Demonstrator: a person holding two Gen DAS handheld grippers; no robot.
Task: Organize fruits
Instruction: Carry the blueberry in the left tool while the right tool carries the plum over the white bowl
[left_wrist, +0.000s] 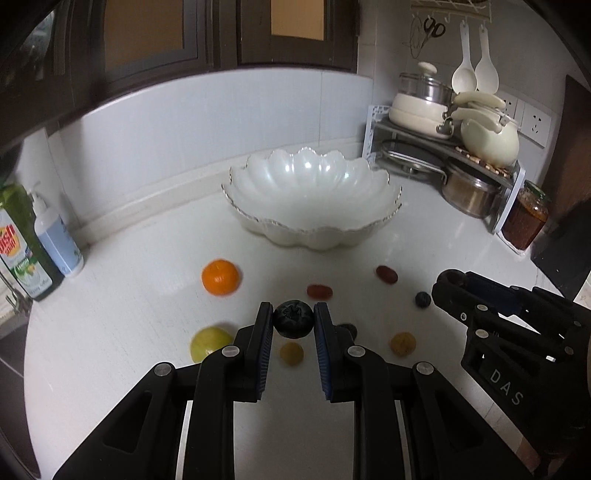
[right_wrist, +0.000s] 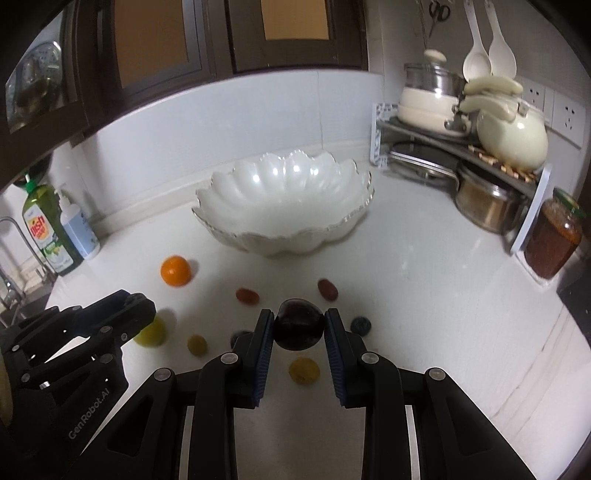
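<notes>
My left gripper (left_wrist: 293, 319) is shut on a dark blueberry (left_wrist: 293, 318), held above the white counter. My right gripper (right_wrist: 298, 328) is shut on a larger dark round fruit (right_wrist: 298, 328), also lifted off the counter. A white scalloped bowl (left_wrist: 314, 236) (right_wrist: 258, 243) stands empty behind the fruit. Loose on the counter lie an orange (left_wrist: 220, 277) (right_wrist: 176, 270), a yellow-green fruit (left_wrist: 210, 343) (right_wrist: 151, 334), two small red fruits (left_wrist: 319, 291) (left_wrist: 386, 274), two small yellow ones (left_wrist: 291, 353) (left_wrist: 403, 343) and another blueberry (left_wrist: 422, 299) (right_wrist: 360, 325).
A green dish soap bottle (right_wrist: 44, 229) and a pump bottle (right_wrist: 79, 229) stand at the left by the sink. A corner rack (right_wrist: 461, 147) with pots and a kettle fills the back right, with a jar (right_wrist: 552, 240) beside it. Dark cabinets hang above.
</notes>
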